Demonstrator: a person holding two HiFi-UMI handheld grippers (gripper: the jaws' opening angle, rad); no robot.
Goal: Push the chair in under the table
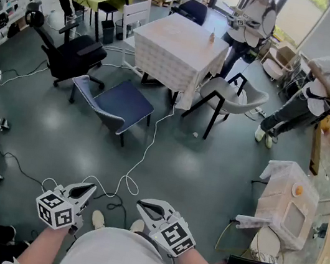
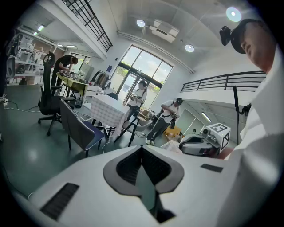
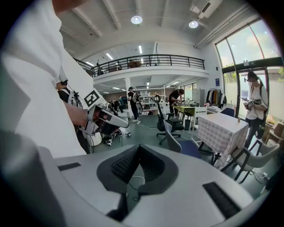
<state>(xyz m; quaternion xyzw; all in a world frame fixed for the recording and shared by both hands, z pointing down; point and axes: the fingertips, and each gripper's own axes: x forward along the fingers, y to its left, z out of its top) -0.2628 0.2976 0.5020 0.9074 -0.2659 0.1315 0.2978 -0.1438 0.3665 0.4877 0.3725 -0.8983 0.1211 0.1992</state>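
Observation:
A blue chair [image 1: 116, 104] with black legs stands pulled out on the grey floor, in front and to the left of a square table [image 1: 177, 49] with a checked cloth. Both grippers are held low near my body, well short of the chair. My left gripper [image 1: 92, 187] is shut and empty, and so is my right gripper [image 1: 141, 205]. In the left gripper view the shut jaws [image 2: 142, 149] point toward the chair [image 2: 82, 129] and table [image 2: 109, 111]. The right gripper view shows its shut jaws [image 3: 138, 149], the chair [image 3: 181, 144] and the table [image 3: 224, 130].
A white cable [image 1: 142, 156] snakes across the floor from the table toward my feet. A black office chair [image 1: 71, 52] stands left of the blue chair, and a grey chair [image 1: 232, 96] sits at the table's right. A covered white box [image 1: 289, 203] is at the right. Several people work around.

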